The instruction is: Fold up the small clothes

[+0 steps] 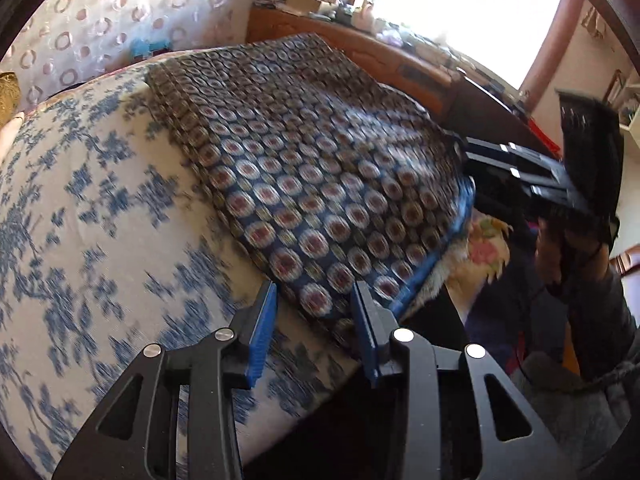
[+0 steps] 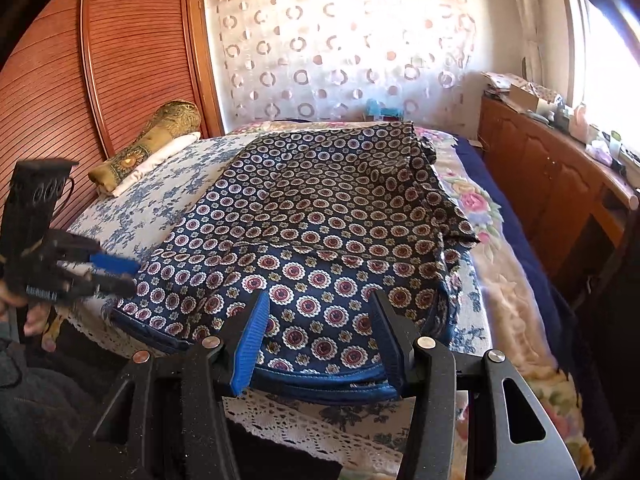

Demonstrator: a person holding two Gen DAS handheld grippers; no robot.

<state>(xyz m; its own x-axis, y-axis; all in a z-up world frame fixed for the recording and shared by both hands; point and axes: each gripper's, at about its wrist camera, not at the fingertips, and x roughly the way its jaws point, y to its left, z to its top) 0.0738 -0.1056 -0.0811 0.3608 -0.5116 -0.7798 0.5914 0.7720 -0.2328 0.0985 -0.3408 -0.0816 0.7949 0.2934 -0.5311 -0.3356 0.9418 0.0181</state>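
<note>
- Two hand-held grippers stand at the near edge of one garment [image 2: 320,216], a dark blue cloth printed with round medallions, lying flat on the bed [image 2: 132,208] over a blue-and-white floral cover.
- Garment's position: it occupies the middle of the bed, its blue-piped hem [image 2: 320,378] towards the person, the far end reaching towards the curtain [image 2: 340,52].
- Long axis: judged to run away from the person, from the near hem to the far end; the fisheye lens bends the outline, so this is an estimate.
- Left gripper [image 1: 316,312]: jaws parted, nothing clamped. The near left corner of the garment lies directly ahead of the fingertips and between their lines; the pads do not press on it. The picture is blurred, so contact cannot be settled.
- Right gripper [image 2: 320,320]: jaws apart, straddling the hem from the near side. Cloth shows between the fingers, but neither pad is seen squeezing it.
- Nearer hand: each is at its own end of the hem, left at the left corner, right nearer the middle-right; neither is clearly closer.
- Judgement: the next move likely calls for both to close on the hem and carry it along the long axis towards the far end.
- Risk: the thin cloth may slip from an incomplete pinch.
</note>
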